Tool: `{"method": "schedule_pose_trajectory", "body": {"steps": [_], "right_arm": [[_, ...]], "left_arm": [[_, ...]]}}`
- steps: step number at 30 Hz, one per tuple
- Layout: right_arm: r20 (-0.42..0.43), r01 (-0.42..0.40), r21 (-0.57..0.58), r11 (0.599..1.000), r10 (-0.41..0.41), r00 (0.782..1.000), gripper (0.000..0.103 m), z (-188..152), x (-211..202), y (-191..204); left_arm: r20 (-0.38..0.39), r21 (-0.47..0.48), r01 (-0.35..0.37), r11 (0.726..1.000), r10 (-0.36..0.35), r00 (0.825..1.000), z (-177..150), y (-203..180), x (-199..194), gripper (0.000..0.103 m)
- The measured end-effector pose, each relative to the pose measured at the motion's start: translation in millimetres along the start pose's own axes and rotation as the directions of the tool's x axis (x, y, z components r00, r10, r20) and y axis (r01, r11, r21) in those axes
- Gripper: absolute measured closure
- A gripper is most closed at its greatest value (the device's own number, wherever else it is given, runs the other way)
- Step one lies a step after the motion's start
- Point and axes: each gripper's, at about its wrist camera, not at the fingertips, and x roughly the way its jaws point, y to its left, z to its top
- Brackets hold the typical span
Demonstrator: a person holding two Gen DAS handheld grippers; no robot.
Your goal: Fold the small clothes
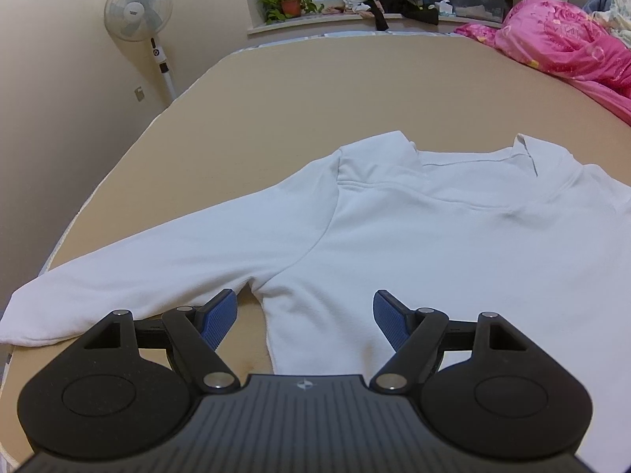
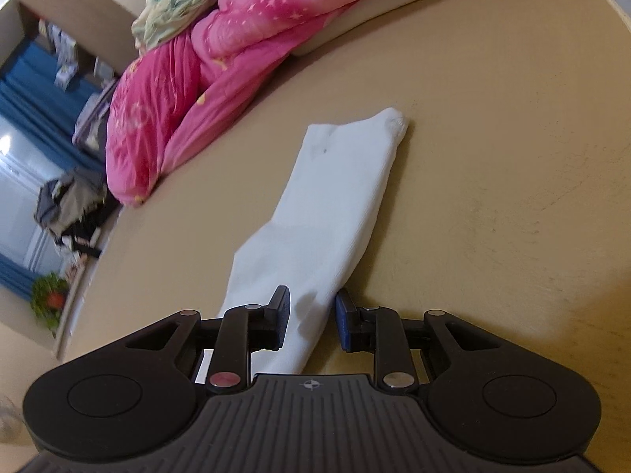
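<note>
tan bed (image 1: 315,90): your right gripper (image 2: 312,315) jaws, part-spread, straddle the sleeve (image 2: 327,205) running toward 12; left gripper (image 1: 305,315) spread.

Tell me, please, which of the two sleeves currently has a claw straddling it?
The sleeve in the right wrist view: the right claw straddles it near the body. The other sleeve lies flat beside the open left claw.
</note>
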Motion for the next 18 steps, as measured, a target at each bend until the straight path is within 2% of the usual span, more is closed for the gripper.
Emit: {"method": "schedule_pose_trajectory", "body": {"steps": [4, 9, 15, 16, 17, 18], "right_arm": [[0.016, 0.013, -0.003, 1.000, -0.013, 1.000, 0.078, 0.5, 4.2, 2.2], [0.029, 0.034, 0.008, 0.999, -0.034, 0.999, 0.086, -0.1, 4.5, 2.7], [0.043, 0.056, 0.007, 0.998, -0.056, 0.998, 0.088, -2.5, 2.9, 5.3], [0.045, 0.057, 0.006, 0.998, -0.058, 0.997, 0.089, -2.7, 2.6, 5.5], [0.048, 0.071, 0.005, 0.997, -0.071, 0.996, 0.096, -3.0, 2.4, 6.1], [0.050, 0.080, 0.009, 0.997, -0.080, 0.996, 0.098, -3.1, 2.2, 5.9]], "left_arm": [[0.000, -0.001, -0.001, 1.000, 0.001, 1.000, -0.3, -0.3, -0.1, 0.022], [0.002, -0.008, 0.002, 1.000, -0.002, 1.000, 0.8, 0.8, -0.4, 0.022], [-0.003, -0.019, 0.011, 1.000, -0.011, 1.000, 1.0, 3.8, -1.2, 0.022], [-0.004, -0.020, 0.011, 1.000, -0.011, 1.000, 1.0, 4.1, -1.4, 0.022], [-0.004, -0.023, 0.011, 1.000, -0.011, 1.000, 0.9, 4.9, -1.6, 0.022], [-0.005, -0.024, 0.011, 1.000, -0.011, 1.000, 1.2, 5.1, -2.1, 0.022]]}}
